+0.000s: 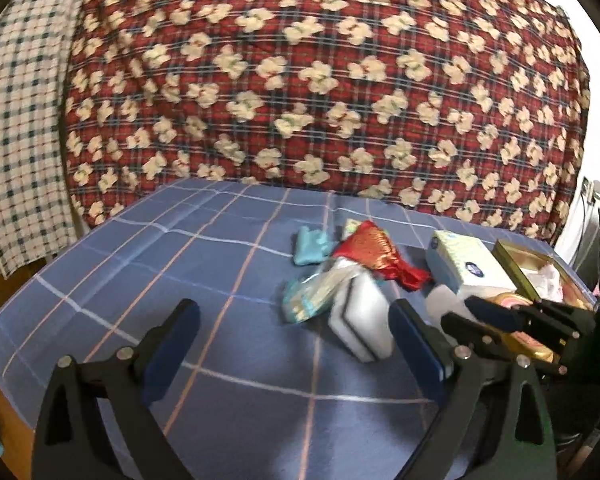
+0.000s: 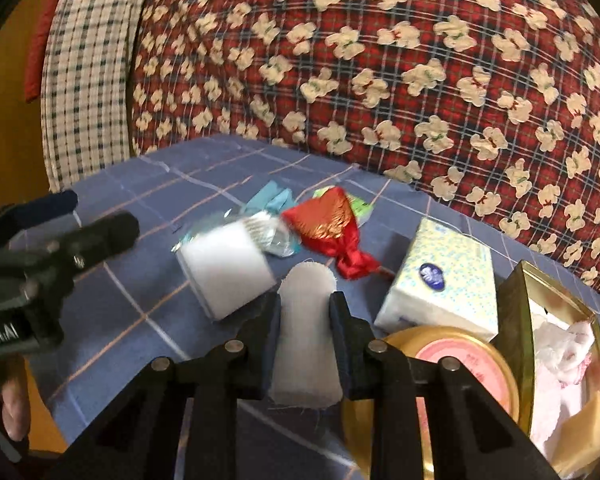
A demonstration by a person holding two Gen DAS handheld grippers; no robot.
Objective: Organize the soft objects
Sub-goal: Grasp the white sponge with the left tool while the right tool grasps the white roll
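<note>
**White felt pad in my right gripper, gold tin waiting beside it**

My right gripper (image 2: 305, 340) is clamped on a flat white fabric pad with a rounded top (image 2: 306, 344). I hold it upright by its long edges, so the limp piece stays straight and does not fold. It hangs above the blue checked cloth covering the table (image 2: 132, 300), just left of the round gold lid with a pink label (image 2: 456, 364). The rectangular gold tin box (image 2: 520, 308) stands open at the right edge, with soft pink-white cloth (image 2: 568, 348) already inside; I judge that is where the pad belongs.

My left gripper (image 1: 296, 336) is spread wide and holds nothing. It points towards the white sponge block with dark stripes on its side (image 1: 364, 328), which lies tilted on the cloth, probably the next thing to take.

Behind the sponge sit a crinkly clear packet of cotton swabs (image 1: 312, 292), a shiny red foil wrapper twisted at one end (image 1: 372, 252), a pale blue fabric piece (image 1: 310, 246) and a soft paper tissue pack with a dark blue round badge (image 1: 466, 268). The foil looks stiff and noisy; the sponge should squash under the pads.
</note>
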